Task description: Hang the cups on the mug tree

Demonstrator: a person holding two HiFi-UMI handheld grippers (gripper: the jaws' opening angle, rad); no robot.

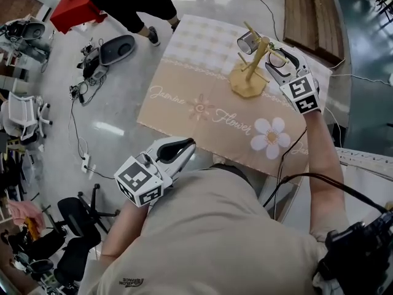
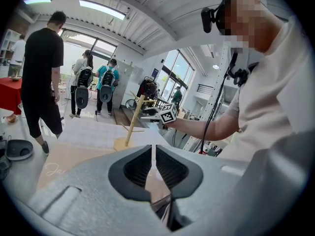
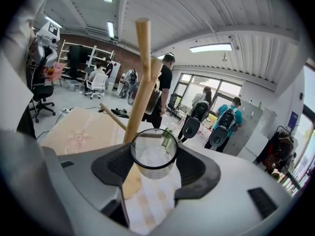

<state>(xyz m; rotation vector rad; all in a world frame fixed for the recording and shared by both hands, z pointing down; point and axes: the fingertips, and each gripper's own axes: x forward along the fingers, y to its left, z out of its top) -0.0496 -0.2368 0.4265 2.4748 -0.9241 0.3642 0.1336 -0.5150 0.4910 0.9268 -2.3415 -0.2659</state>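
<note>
The wooden mug tree (image 1: 249,63) stands at the far right of the table, with one metal-looking cup (image 1: 248,42) hanging on a left peg. My right gripper (image 1: 279,59) is just right of the tree, shut on a clear glass cup (image 1: 277,58). In the right gripper view the glass cup (image 3: 153,154) sits between the jaws, its rim close to the tree's pole (image 3: 141,82) and a peg. My left gripper (image 1: 182,147) hangs over the table's near edge, shut and holding nothing. The left gripper view shows the tree (image 2: 132,124) far ahead.
A beige tablecloth (image 1: 202,109) with flower print covers the table. A person (image 1: 132,2) stands by the far left corner. Office chairs (image 1: 80,226), cables and gear lie on the floor at the left. A wooden bench (image 1: 310,14) is behind the table.
</note>
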